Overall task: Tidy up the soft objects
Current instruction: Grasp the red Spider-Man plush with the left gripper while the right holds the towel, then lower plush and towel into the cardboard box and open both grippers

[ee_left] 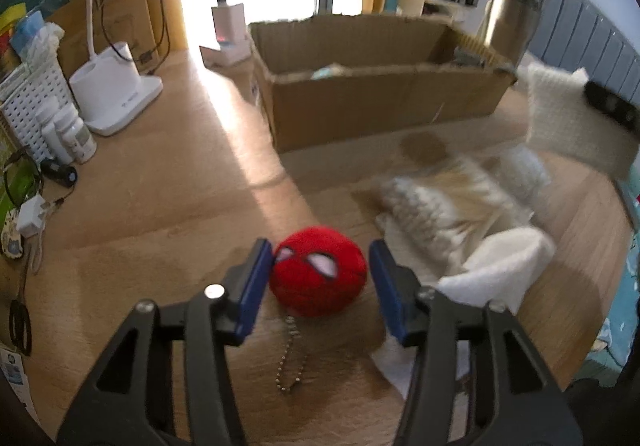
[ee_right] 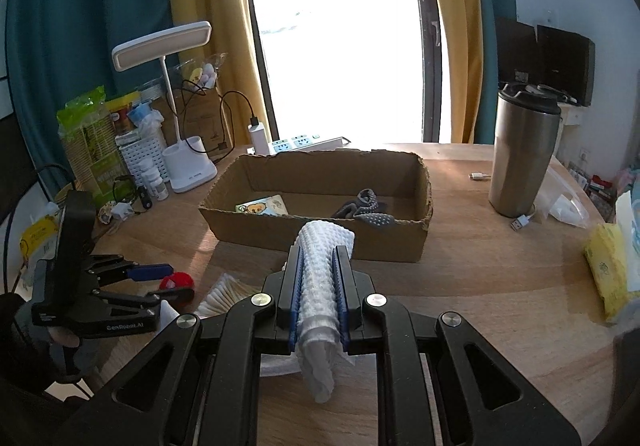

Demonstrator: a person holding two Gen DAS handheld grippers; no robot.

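The left gripper (ee_left: 318,278) hangs spread around a red plush ball (ee_left: 318,272), which sits between its pads on the table (ee_left: 160,206); the right gripper (ee_right: 318,286) clamps a white towel (ee_right: 320,286), with the cardboard box (ee_right: 316,234) directly ahead.

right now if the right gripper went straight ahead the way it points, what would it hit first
Most likely the near wall of the cardboard box. The right gripper, shut on a white waffle towel, points at it; the towel tip would touch first, though its height against the rim is unclear.
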